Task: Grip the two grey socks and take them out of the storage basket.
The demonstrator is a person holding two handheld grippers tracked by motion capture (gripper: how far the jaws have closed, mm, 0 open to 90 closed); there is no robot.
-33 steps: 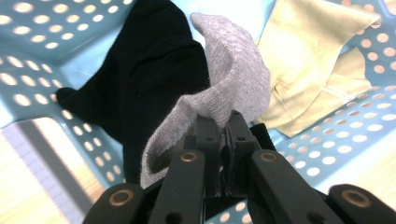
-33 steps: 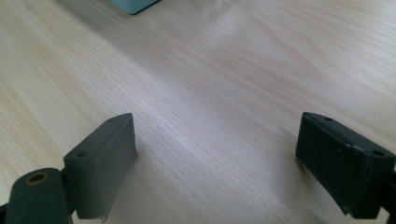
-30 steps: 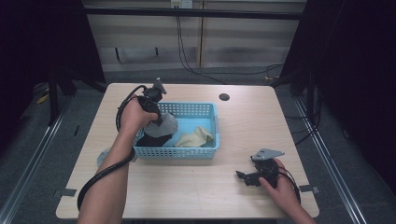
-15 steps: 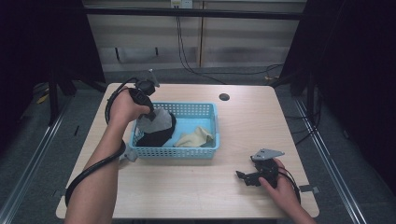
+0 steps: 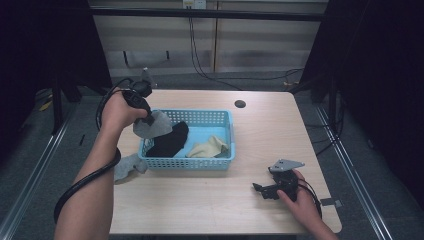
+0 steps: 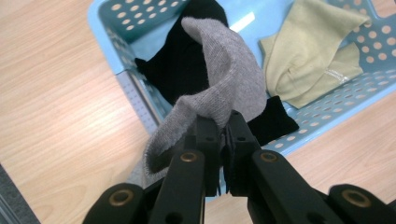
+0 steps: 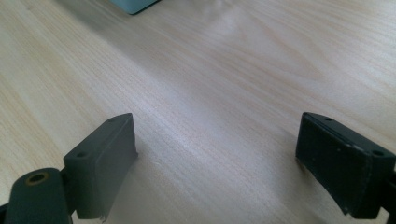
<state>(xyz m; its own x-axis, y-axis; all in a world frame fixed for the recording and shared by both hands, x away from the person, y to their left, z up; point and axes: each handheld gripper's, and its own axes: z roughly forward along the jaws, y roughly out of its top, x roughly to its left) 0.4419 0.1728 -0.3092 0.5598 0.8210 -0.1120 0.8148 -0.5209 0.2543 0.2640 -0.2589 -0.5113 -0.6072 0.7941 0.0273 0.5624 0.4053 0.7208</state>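
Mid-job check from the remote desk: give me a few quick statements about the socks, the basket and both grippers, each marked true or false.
1. The left gripper is clamped on a grey sock. True.
2. The right gripper holds a black sock. False: its jaws stand wide open over bare table, with nothing between them.
3. A black sock and a pale yellow sock lie inside the blue basket. True.
4. The basket is tipped on its side. False: it sits upright on the table.
5. Another grey sock lies on the table just outside the basket's left end. True.
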